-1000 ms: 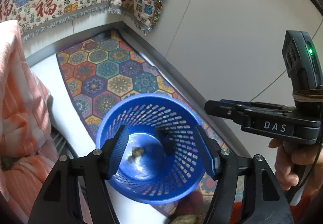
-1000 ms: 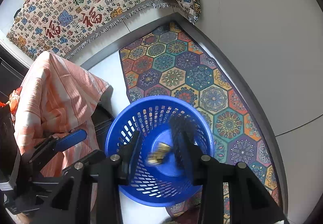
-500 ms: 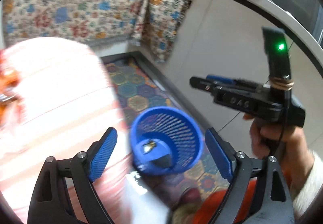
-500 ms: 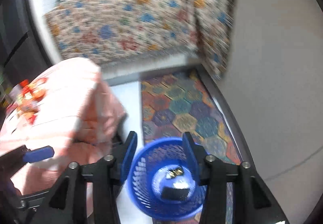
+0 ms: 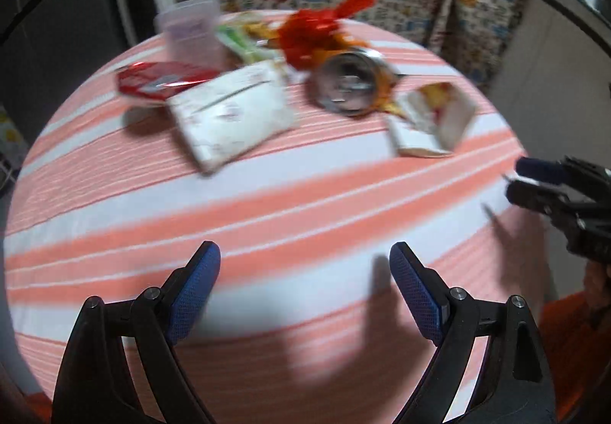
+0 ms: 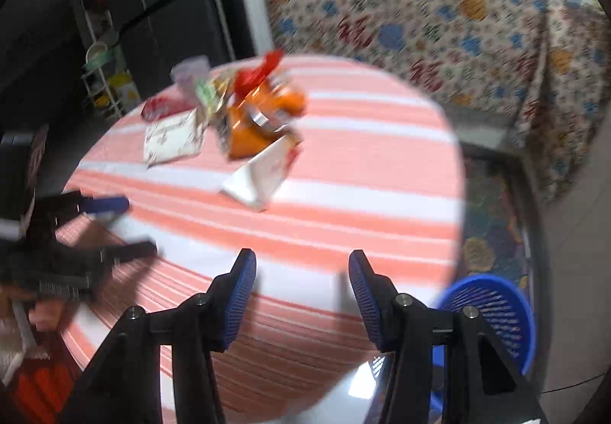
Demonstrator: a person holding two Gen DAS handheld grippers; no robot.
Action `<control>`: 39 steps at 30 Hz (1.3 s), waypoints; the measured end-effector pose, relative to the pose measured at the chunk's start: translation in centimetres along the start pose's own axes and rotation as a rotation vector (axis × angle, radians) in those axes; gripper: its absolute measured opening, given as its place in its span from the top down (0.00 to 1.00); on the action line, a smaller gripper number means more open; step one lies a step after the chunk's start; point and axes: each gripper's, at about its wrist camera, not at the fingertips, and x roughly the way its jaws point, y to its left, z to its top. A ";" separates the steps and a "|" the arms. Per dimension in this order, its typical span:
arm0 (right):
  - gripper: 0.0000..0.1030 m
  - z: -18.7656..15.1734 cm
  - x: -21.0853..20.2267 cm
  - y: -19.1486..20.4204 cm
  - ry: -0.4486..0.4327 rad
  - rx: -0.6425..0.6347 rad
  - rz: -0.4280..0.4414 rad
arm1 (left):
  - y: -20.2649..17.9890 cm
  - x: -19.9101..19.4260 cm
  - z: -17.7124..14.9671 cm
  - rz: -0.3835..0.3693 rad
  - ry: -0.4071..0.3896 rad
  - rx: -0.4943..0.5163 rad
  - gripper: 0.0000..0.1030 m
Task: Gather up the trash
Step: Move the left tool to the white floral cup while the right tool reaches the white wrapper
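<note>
Trash on the striped bench (image 5: 267,202), chiefly the crumpled white paper wrapper (image 5: 431,122) at right of the left-wrist frame, looks light, soft and crushable, best pinched at a raised edge, and both the left claw (image 5: 305,286) and right claw (image 6: 301,294), having just been opening, gape empty.

The tablecloth (image 5: 305,217) has wide stripes of salmon pink and white. On it, the tissue pack (image 5: 233,114) is white, and beside it lies a red shiny wrapper (image 5: 160,78). The can (image 5: 351,84) is silver and orange. Behind the tablecloth hangs a cream blanket (image 6: 439,15) with red, blue and yellow figures. Below the tablecloth's edge stands a blue basket (image 6: 492,313).
</note>
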 end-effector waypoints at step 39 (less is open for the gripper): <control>0.45 3.0 5.2 2.9 -0.015 0.065 -0.053 | 4.0 2.8 4.3 -0.201 -0.037 0.258 0.30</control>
